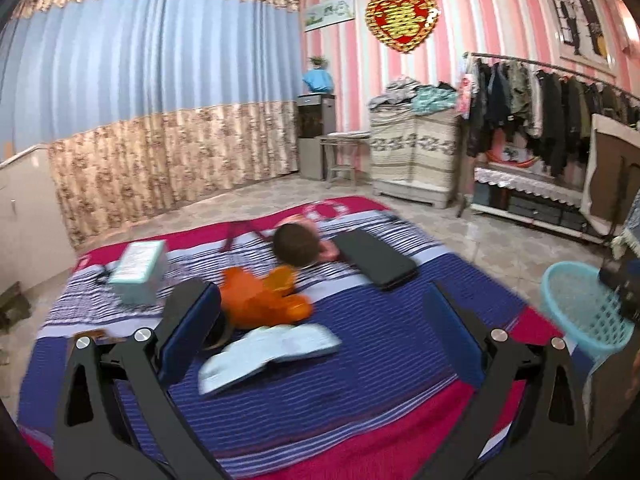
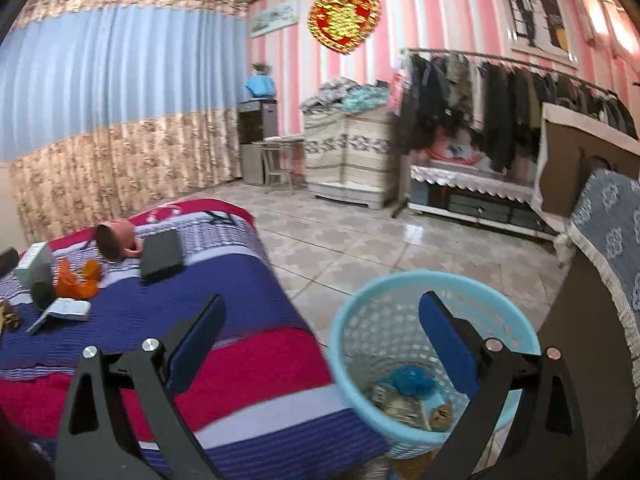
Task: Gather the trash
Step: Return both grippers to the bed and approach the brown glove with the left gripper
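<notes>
A light blue plastic waste basket (image 2: 400,292) stands on the floor beside the bed; it holds a blue crumpled bag (image 2: 412,379), paper wrappers and a brown scrap. My right gripper (image 2: 322,320) is open and empty, hovering over the basket's near-left rim. My left gripper (image 1: 320,296) is open and empty above the striped bed cover (image 1: 380,344). On the bed lie an orange crumpled bag (image 1: 260,300), an open booklet (image 1: 268,350) and a small teal box (image 1: 138,268). The basket also shows in the left wrist view (image 1: 580,304) at the right.
A doll (image 1: 298,246) and a black flat case (image 1: 376,258) lie on the bed's far side. Brown scraps (image 2: 8,314) sit at the bed's left edge. A clothes rack (image 2: 500,112), a cabinet (image 2: 348,156) and a covered chair (image 2: 604,248) surround the tiled floor.
</notes>
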A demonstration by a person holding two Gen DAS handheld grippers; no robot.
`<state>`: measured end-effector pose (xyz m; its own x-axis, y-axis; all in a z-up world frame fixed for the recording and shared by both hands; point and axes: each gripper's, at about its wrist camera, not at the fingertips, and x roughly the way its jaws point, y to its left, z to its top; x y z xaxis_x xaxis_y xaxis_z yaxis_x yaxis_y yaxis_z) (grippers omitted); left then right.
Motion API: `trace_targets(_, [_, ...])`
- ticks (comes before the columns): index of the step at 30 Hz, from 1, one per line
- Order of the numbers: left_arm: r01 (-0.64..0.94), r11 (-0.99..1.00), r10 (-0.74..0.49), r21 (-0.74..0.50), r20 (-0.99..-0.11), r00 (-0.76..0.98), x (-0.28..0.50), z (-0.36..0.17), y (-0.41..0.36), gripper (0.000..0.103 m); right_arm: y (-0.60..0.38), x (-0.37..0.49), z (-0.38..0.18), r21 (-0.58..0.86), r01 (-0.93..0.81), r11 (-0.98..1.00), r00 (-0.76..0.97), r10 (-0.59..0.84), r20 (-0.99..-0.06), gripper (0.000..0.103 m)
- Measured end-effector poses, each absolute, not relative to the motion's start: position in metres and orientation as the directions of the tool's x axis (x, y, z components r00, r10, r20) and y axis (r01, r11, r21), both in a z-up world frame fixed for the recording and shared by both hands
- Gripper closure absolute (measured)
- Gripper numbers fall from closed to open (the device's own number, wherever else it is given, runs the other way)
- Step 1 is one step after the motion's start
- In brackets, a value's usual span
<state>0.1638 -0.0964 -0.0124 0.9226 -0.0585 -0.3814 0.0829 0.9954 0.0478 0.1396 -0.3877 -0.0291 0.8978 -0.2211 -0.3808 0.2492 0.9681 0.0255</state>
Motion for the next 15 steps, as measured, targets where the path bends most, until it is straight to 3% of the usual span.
trace_targets(15, [-0.08,0.996,0.085,0.03,-0.445,0.891,0.129,-0.04,0.008,0.005,-0.293,0.141,-0.03,-0.014,0.064,0.998,0.924,-0.064,-0.377,0.008])
